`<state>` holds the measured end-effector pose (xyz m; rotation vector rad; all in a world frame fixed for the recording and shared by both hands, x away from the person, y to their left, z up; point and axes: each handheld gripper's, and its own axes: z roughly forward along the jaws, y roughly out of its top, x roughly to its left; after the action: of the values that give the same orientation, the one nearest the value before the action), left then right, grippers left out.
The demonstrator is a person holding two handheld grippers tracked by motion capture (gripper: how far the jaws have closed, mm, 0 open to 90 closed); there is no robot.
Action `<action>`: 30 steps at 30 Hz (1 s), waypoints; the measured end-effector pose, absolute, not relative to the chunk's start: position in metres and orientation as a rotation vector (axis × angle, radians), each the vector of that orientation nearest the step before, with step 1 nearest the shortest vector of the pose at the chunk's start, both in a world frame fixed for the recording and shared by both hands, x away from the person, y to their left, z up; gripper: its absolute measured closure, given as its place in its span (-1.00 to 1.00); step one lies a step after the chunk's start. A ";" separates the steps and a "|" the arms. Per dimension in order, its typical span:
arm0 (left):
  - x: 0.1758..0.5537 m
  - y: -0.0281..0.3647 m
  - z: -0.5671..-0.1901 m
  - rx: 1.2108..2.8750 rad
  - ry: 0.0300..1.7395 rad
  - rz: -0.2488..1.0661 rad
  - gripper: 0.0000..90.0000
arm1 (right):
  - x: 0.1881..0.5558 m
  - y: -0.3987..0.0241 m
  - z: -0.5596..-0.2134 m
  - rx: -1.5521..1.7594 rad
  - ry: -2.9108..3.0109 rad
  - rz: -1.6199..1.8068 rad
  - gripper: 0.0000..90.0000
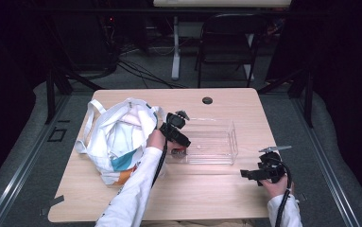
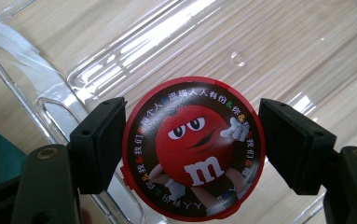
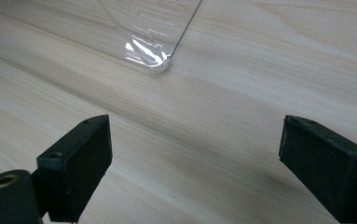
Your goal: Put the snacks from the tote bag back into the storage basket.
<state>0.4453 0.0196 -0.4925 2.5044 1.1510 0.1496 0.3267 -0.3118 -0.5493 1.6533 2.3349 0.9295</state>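
A round red tin [image 2: 192, 154] with a red candy character and a white "m" on its lid sits between the pads of my left gripper [image 2: 192, 144], which is shut on its rim. The tin hangs over the left end of a clear plastic box [image 2: 120, 51]. In the high view the left gripper [image 1: 181, 141] is at the box's [image 1: 233, 142] near-left corner, with the tin [image 1: 178, 152] just below it. My right gripper [image 1: 245, 174] rests low over the bare wood right of the box, its jaws wide open with nothing between them [image 3: 195, 163]. A corner of the box [image 3: 153, 51] lies ahead of it.
A white tote bag [image 1: 117, 137] with a teal and orange print lies open on the left of the wooden table [image 1: 207, 198]. A cable hole [image 1: 207, 100] sits near the table's far edge. A dark folding chair [image 1: 228, 42] stands beyond it.
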 end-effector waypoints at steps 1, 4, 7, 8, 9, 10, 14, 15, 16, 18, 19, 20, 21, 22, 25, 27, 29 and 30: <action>0.445 0.020 -0.492 2.507 1.149 0.145 -0.42 | 0.327 -0.312 -0.549 1.655 2.335 0.928 -0.80; 0.445 0.021 -0.492 2.514 1.149 0.142 -0.42 | 0.326 -0.312 -0.550 1.667 2.311 0.939 -0.80; 0.444 0.021 -0.492 2.504 1.158 0.146 -0.43 | 0.326 -0.312 -0.549 1.663 2.325 0.927 -0.80; 0.444 0.021 -0.493 2.502 1.157 0.149 -0.43 | 0.326 -0.312 -0.549 1.662 2.326 0.928 -0.80; 0.444 0.021 -0.493 2.500 1.159 0.151 -0.43 | 0.326 -0.312 -0.549 1.662 2.326 0.928 -0.80; 0.444 0.021 -0.493 2.496 1.163 0.149 -0.43 | 0.326 -0.312 -0.549 1.663 2.325 0.927 -0.80; 0.444 0.022 -0.489 2.470 1.157 0.140 -0.49 | 0.326 -0.313 -0.549 1.661 2.324 0.929 -0.80; 0.444 0.022 -0.487 2.465 1.159 0.142 -0.53 | 0.326 -0.312 -0.550 1.668 2.312 0.948 -0.80; 0.444 0.022 -0.484 2.459 1.152 0.147 -0.56 | 0.326 -0.312 -0.550 1.665 2.316 0.945 -0.80; 0.444 0.022 -0.480 2.450 1.150 0.146 -0.65 | 0.327 -0.313 -0.548 1.648 2.352 0.918 -0.80; 0.443 0.022 -0.477 2.447 1.146 0.157 -0.67 | 0.327 -0.313 -0.549 1.653 2.343 0.924 -0.80; 0.442 0.023 -0.474 2.439 1.140 0.167 -0.69 | 0.326 -0.313 -0.549 1.658 2.333 0.929 -0.79; 0.442 0.023 -0.472 2.433 1.138 0.166 -0.71 | 0.326 -0.313 -0.550 1.659 2.329 0.934 -0.80; 0.440 0.025 -0.469 2.433 1.128 0.175 -0.73 | 0.326 -0.313 -0.549 1.661 2.323 0.929 -0.80; 0.437 0.028 -0.462 2.432 1.122 0.187 -0.81 | 0.326 -0.313 -0.549 1.660 2.325 0.938 -0.79; 0.435 0.032 -0.457 2.415 1.126 0.211 -0.88 | 0.326 -0.314 -0.549 1.657 2.327 0.941 -0.79; 0.433 0.038 -0.451 2.403 1.118 0.220 -0.94 | 0.326 -0.314 -0.548 1.657 2.325 0.939 -0.79; 0.431 0.042 -0.448 2.392 1.116 0.227 -0.94 | 0.325 -0.314 -0.548 1.660 2.318 0.940 -0.79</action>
<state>0.4311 0.0417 -0.4475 2.3919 1.1155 0.2266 0.3254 -0.3140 -0.5483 1.6597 2.3182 0.9404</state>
